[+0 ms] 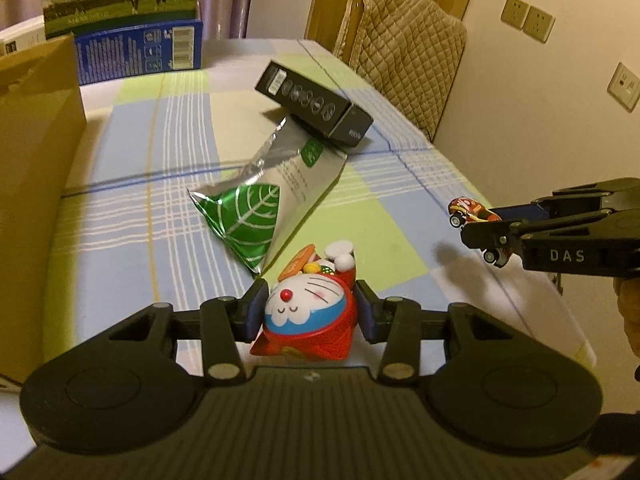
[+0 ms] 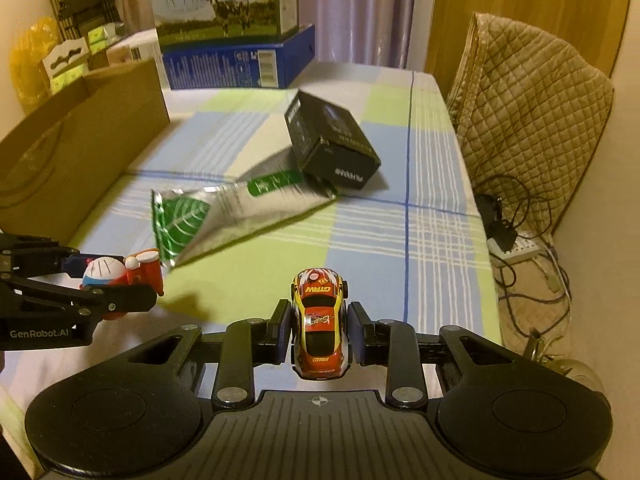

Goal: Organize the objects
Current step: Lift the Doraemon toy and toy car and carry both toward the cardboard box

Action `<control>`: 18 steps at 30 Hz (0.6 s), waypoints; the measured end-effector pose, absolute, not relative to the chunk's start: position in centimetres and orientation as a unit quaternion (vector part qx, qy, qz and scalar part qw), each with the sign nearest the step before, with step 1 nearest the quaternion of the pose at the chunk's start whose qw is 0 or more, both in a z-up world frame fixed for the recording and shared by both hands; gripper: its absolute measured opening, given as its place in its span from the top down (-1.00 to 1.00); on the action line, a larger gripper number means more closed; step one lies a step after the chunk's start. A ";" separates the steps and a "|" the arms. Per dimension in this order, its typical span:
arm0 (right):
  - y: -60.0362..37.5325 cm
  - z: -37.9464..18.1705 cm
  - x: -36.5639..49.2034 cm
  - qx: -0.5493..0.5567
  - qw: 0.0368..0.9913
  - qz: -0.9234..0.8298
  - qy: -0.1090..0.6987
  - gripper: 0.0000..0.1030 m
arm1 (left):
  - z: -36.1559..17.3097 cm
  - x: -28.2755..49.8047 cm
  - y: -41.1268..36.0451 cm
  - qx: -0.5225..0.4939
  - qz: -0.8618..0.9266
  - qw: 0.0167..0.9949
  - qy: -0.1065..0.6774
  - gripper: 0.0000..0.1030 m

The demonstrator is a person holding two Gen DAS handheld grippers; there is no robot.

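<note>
Hard, light plastic cat figurine in red clamped by left tool, glossy red-and-yellow toy car pinched at its doors by right tool, both above checked worktop; likely slippery.

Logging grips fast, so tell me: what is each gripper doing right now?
Left gripper: closed on the cat figurine.
Right gripper: closed on the toy car.
</note>
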State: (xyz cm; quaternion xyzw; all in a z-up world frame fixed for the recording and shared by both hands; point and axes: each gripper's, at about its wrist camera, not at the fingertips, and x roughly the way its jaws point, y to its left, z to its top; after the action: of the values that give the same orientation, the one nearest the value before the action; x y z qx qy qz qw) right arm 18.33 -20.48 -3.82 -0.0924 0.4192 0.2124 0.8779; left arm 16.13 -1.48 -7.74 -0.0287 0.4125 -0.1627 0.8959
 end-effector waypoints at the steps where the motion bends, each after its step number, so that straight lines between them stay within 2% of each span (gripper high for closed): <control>1: -20.4 -3.2 18.0 -0.089 0.879 0.213 0.417 0.48 | -7.2 15.9 -1.3 -0.030 -0.161 0.897 0.410 0.22; 18: -16.5 4.2 10.6 -0.072 0.893 0.232 0.379 0.48 | 0.7 9.6 2.8 -0.033 -0.135 0.919 0.368 0.22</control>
State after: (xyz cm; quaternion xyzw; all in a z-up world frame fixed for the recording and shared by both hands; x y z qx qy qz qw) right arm 10.56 -16.54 4.19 -0.0721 0.3788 0.2321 0.8930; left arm 9.61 2.84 0.66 -0.0328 0.3682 -0.1354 0.9192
